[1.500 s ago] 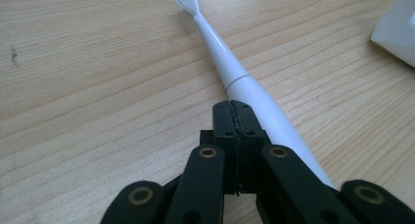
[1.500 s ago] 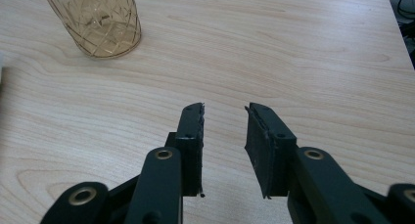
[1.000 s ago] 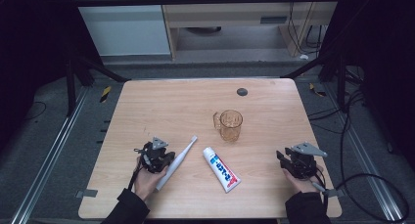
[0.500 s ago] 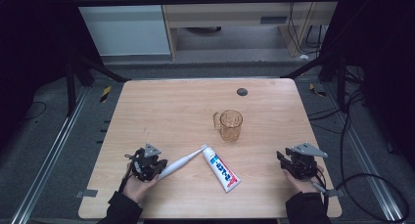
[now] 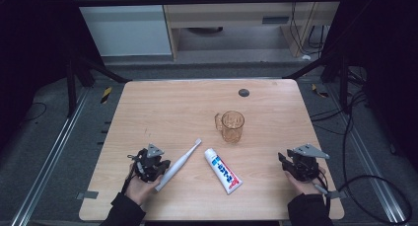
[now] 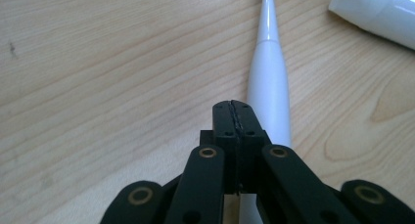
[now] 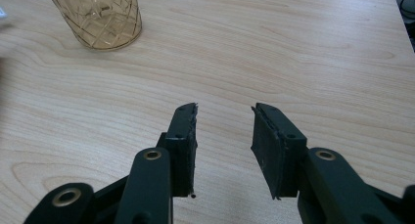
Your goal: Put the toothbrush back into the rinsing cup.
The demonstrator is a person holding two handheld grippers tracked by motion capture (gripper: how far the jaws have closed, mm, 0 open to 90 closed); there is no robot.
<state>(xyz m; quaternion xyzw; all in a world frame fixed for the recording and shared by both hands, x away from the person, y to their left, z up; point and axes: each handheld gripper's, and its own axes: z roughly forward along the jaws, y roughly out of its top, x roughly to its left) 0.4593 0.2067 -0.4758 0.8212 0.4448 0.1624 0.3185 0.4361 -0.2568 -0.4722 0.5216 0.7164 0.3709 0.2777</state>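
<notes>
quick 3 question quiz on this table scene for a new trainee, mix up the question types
1. True or false: the left gripper has its jaws pressed together with nothing between them.
2. Which thing lies between the toothbrush and the right gripper in the high view? A) the amber glass mug B) the toothpaste tube C) a sponge
3. Fill in: the mug stands ____ on the wooden table.

Key
1. True; the toothbrush lies on the table just beside the closed jaws.
2. B
3. upright
</notes>
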